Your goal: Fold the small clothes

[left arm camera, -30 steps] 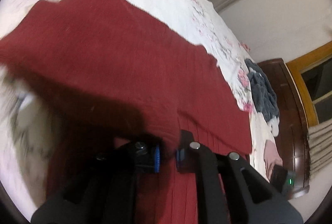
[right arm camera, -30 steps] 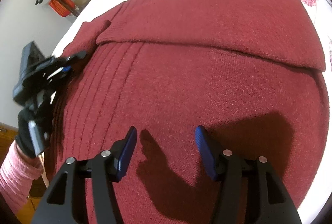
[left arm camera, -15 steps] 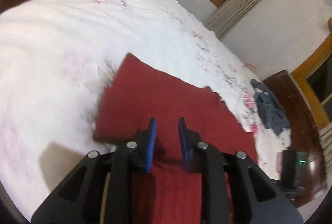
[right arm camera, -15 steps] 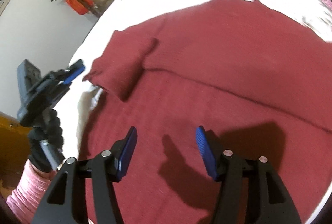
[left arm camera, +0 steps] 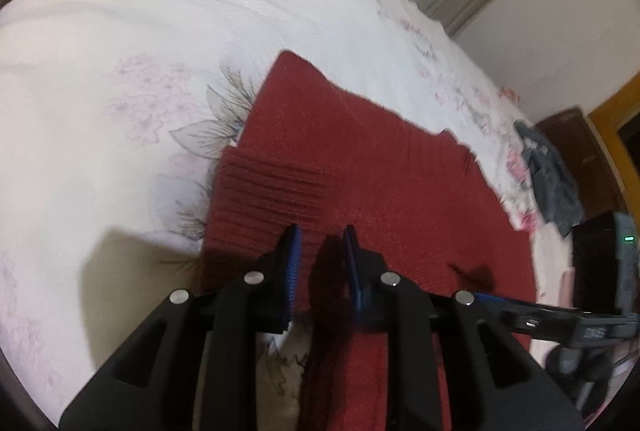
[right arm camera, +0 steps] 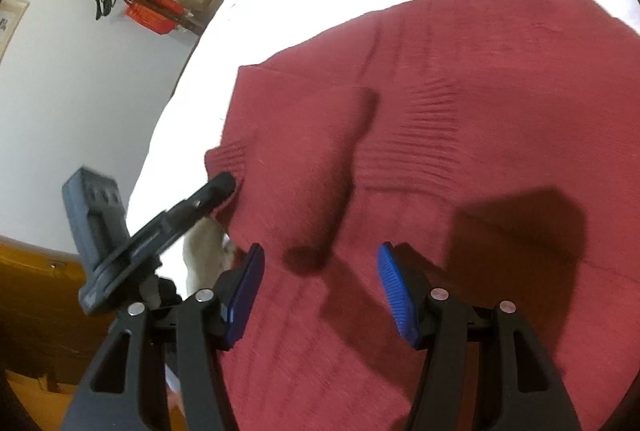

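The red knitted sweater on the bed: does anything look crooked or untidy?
Yes. On the red knitted sweater, the folded-in sleeve lies slanted across the body, with its ribbed cuff reaching the garment's side edge. A grey crumpled garment lies unfolded on the white floral bedspread.

the left gripper points forward and slightly down, its two blue-padded fingers standing a narrow gap apart with nothing clamped between them. its black body fills the lower part of its own view. seen from the right wrist camera, the left gripper reaches in from the left of the right tool, tilted up toward the right, its tips blurred. the right gripper has its jaws spread wide, the blue pads well apart and empty. to the right of the left tool, the right gripper juts in sideways.
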`<state>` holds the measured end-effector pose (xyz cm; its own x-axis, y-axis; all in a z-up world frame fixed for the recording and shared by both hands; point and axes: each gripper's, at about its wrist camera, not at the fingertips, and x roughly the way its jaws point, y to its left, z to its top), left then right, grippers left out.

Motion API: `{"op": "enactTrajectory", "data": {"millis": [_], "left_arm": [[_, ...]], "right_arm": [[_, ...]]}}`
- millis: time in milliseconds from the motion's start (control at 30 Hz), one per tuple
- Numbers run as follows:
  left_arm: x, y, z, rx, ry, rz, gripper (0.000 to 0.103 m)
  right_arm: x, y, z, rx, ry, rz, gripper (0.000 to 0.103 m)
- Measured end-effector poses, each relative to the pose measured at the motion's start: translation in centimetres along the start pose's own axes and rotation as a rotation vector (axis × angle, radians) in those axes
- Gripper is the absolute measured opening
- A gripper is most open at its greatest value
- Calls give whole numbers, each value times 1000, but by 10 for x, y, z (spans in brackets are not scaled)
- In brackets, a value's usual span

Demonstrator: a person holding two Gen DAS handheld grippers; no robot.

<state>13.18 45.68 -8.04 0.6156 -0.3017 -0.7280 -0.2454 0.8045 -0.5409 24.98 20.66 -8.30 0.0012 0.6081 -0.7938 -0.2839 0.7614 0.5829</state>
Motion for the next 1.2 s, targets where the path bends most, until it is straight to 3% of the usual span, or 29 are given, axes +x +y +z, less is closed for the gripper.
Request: {"op": "enactTrajectory", "data": {"millis": [200, 333, 400, 533, 633, 867, 1033, 1200], "left_arm": [[-29, 7, -2, 19, -56, 33, 28], [-39, 15, -1, 6, -68, 41, 29], [-41, 16, 0, 5, -74, 46, 29], [-43, 8, 3, 17, -90, 40, 29], [-38, -7, 4, 44, -82, 25, 29], [-5, -49, -1, 121, -41, 15, 31], [28, -65, -6, 148, 4, 56, 31], [51, -67, -5, 194, 18, 145, 31]], "right_arm": [[26, 11, 12, 0, 17, -9, 59], [39, 16, 15, -19, 28, -18, 20], [32, 24, 13, -63, 11, -12, 13], [-5, 38, 12, -139, -59, 22, 12], [-33, 40, 10, -188, -104, -16, 12], [-90, -7, 4, -182, -176, -135, 12], [-92, -54, 3, -92, -170, -174, 12], [-81, -74, 3, -47, -156, -181, 12]]}}
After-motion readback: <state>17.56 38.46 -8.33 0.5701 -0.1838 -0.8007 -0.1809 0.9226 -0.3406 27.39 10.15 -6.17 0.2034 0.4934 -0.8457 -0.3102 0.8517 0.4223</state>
